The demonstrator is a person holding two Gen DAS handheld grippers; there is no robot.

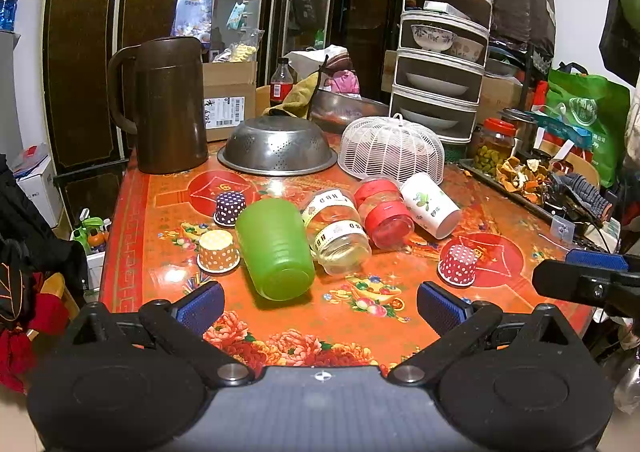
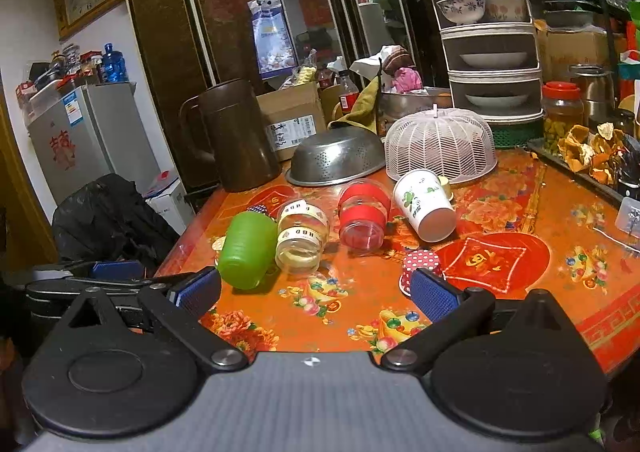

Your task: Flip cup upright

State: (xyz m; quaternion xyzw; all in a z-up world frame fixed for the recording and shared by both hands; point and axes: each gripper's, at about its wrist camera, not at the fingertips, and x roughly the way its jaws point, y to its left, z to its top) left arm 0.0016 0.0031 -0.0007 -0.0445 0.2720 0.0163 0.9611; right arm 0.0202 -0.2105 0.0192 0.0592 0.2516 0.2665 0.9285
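Glossy tablecloth [image 1: 160, 211], slick plastic sheen, light bouncing off the red print. Green cup [image 1: 276, 248]: matt translucent plastic, ribbed. Clear jar [image 1: 340, 232] looks like glass, paper bands round it. Red-sleeved jar [image 1: 384, 211], clear and shiny. White cup [image 1: 430, 205], smooth printed paper. Colander [image 1: 277, 147]: dull brushed metal, perforated. White cover [image 1: 392, 149], plastic lattice. Brown jug [image 1: 168, 103], smooth and glossy. Pads [image 1: 200, 306], blue and rough-textured.

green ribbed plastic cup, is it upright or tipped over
Tipped over: the green ribbed plastic cup lies on its side on the red patterned table, closed base toward the camera.
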